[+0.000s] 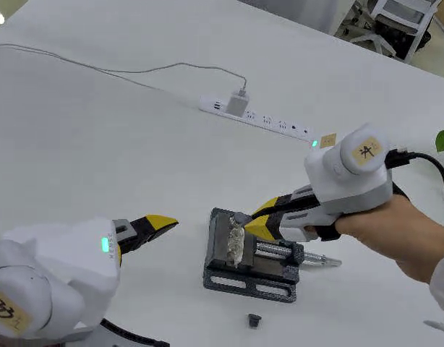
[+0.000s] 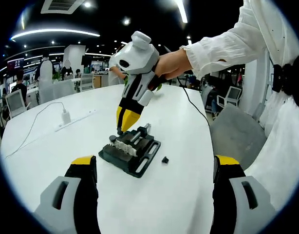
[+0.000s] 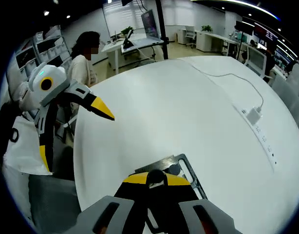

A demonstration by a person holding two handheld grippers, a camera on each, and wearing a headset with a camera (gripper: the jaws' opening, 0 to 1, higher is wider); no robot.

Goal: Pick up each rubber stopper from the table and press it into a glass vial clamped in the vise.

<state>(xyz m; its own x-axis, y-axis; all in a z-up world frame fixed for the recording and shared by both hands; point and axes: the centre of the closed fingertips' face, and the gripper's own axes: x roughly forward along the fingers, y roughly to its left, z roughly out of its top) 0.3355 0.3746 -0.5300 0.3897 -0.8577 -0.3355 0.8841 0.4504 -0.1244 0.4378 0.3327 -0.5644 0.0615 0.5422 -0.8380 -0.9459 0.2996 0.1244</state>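
A dark vise [image 1: 229, 278] stands on the white table, with clear glass vials [image 1: 236, 242] clamped in a row between its jaws. My right gripper [image 1: 252, 219] hovers over the far end of that row, shut on a dark rubber stopper [image 1: 241, 217]. Its yellow tips pinch the stopper [image 3: 156, 176] right above the vise [image 3: 186, 165]. Another stopper [image 1: 254, 320] lies loose on the table in front of the vise. My left gripper [image 1: 161, 223] hangs to the left of the vise, open and holding nothing. Beyond its wide-apart jaws I see the vise [image 2: 140, 161], the loose stopper [image 2: 165, 159] and the right gripper [image 2: 123, 127].
A white power strip [image 1: 269, 121] with a plugged-in charger [image 1: 238, 103] and its cable lies at the back of the table. The right gripper's black cord [image 1: 435, 166] trails off to the right. Office chairs and desks stand beyond the table.
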